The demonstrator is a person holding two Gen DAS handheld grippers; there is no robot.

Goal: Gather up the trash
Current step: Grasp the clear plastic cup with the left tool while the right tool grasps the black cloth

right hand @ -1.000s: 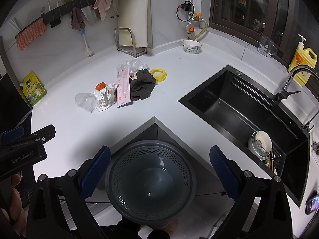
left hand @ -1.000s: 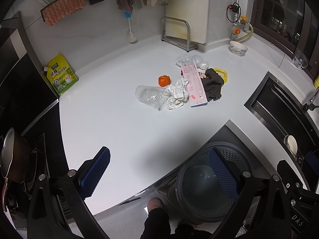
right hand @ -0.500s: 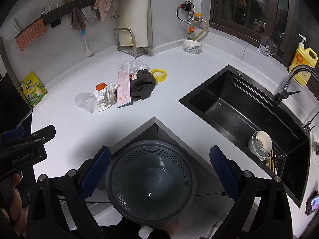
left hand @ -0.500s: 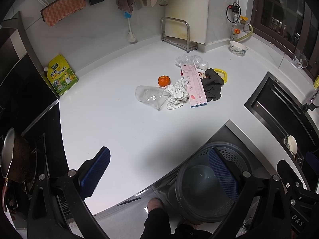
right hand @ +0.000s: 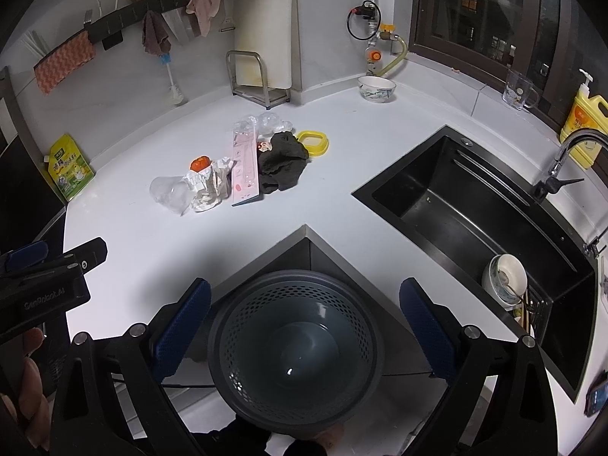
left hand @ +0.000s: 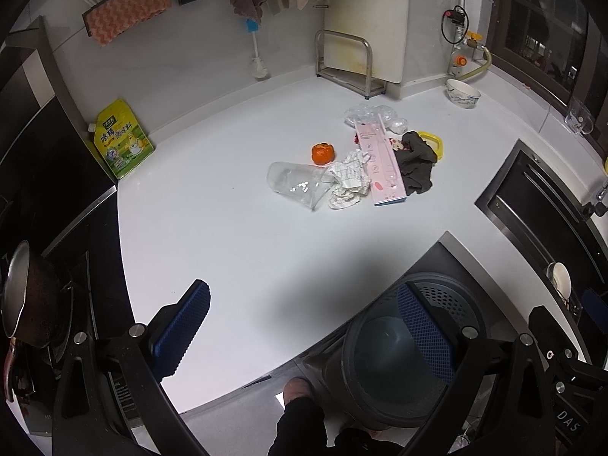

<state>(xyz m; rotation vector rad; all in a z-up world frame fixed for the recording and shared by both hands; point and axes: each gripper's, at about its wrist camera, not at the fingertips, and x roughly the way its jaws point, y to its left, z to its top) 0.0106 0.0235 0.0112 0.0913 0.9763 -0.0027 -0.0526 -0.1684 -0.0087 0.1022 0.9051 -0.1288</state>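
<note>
Nothing has shifted: we hold both tools, left (left hand: 300, 326) and right (right hand: 302, 321), wide open and empty, trash (right hand: 243, 167) heaped on the worktop (right hand: 342, 174) beyond the empty bin (right hand: 294, 349), collection unstarted.

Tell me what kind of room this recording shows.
A home kitchen, most likely: a white corner counter with a black sink and tap, a pan on the stove, and cloths hanging on a wall rail.
</note>
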